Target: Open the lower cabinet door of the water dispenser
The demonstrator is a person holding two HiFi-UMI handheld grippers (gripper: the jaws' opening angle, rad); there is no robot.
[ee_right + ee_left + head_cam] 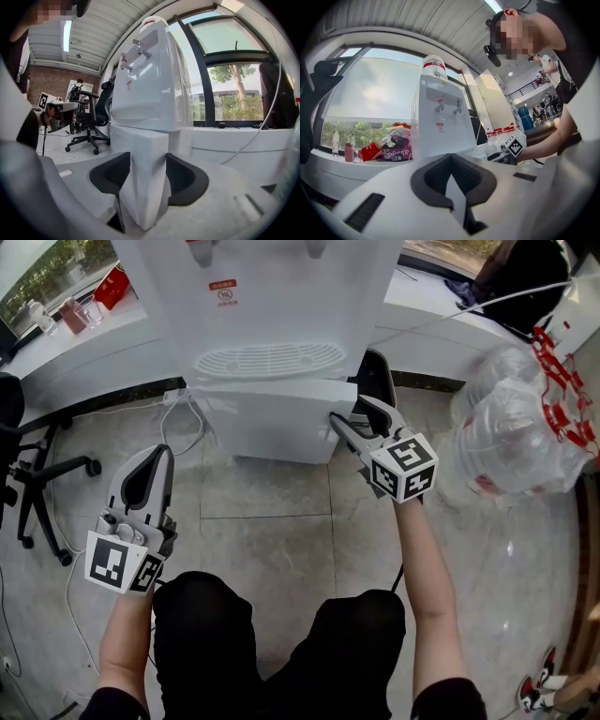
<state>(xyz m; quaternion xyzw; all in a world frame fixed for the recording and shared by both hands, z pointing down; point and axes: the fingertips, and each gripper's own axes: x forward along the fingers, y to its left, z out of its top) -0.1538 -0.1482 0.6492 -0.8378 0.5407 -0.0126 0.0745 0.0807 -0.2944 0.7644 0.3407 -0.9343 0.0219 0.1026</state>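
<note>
Standing by the window ledge [84, 338], the water dispenser [272, 296] has its cabinet door [272, 423] low on the front, under the drip tray [270, 360]. The right gripper [345, 411] is clamped on that door's right edge, with a pad against each side. The left gripper [161, 454] hangs well apart, its jaws together and empty.

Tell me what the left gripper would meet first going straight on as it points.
Likely the tall white plastic water dispenser, on its front; the way there looks free, though depth is unclear.
</note>
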